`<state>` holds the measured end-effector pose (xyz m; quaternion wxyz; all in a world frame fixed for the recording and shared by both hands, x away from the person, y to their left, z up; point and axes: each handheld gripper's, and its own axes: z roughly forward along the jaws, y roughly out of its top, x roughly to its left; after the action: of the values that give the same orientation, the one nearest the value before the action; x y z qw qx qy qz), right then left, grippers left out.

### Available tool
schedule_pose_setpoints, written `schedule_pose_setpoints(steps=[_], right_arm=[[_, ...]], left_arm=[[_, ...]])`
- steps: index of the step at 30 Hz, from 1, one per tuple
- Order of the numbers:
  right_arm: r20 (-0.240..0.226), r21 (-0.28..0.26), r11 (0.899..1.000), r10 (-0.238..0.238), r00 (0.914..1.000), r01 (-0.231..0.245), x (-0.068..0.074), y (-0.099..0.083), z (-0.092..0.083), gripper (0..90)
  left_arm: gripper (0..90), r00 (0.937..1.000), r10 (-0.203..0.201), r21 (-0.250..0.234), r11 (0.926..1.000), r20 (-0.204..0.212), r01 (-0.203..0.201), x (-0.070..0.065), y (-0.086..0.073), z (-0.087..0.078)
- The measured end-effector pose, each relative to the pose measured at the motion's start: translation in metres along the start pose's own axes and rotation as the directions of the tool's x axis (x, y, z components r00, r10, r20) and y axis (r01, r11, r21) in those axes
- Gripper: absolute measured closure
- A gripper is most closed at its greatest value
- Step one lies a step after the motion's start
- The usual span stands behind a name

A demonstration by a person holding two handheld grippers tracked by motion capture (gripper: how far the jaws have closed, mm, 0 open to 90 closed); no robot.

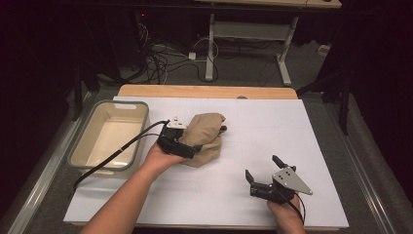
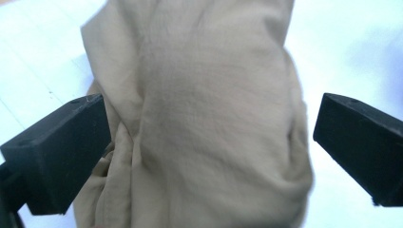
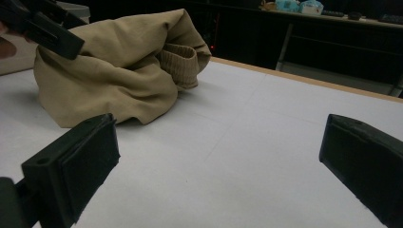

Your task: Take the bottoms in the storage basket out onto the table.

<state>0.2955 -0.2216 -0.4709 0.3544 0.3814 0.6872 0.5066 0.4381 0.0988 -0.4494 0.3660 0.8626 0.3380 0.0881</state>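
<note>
tan garment (image 1: 203, 139), bunched in a heap, lay at the centre of the high frame, right of the grey bin (image 1: 108, 136). left gripper (image 1: 181, 142) hovered over it, jaws wide, cloth between them unpinched. right gripper (image 1: 265, 174) waited open at lower right. closing on a thin fold could let the heap slip free.

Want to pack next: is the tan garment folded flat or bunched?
Bunched: the tan garment sits in a rumpled heap on the table, ribbed cuff sticking out.
</note>
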Motion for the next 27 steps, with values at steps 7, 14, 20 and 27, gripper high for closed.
schedule_pose_setpoints(steps=[7,14,20,27], right_arm=[[0.002,-0.003,1.000,-0.001,1.0000,0.001,0.000,0.000,-0.001,0.3],[0.000,-0.003,1.000,0.000,1.0000,0.000,0.000,0.001,-0.001,0.2],[-0.002,-0.003,1.000,0.000,1.0000,0.000,0.001,0.001,-0.001,0.3],[-0.002,-0.005,1.000,0.002,1.0000,-0.002,0.001,0.001,-0.002,0.3]], left_arm=[[0.0,0.9995,-0.026,-0.023,0.9994,0.018,0.027,0.000,0.000,-0.011],[0.0,0.9989,-0.045,-0.117,0.9921,0.015,0.046,0.000,-0.008,-0.030],[0.0,0.9986,-0.050,-0.179,0.9825,0.018,0.052,-0.002,-0.022,-0.043],[0.0,0.9989,-0.044,-0.223,0.9736,0.019,0.047,-0.007,-0.047,-0.049]])
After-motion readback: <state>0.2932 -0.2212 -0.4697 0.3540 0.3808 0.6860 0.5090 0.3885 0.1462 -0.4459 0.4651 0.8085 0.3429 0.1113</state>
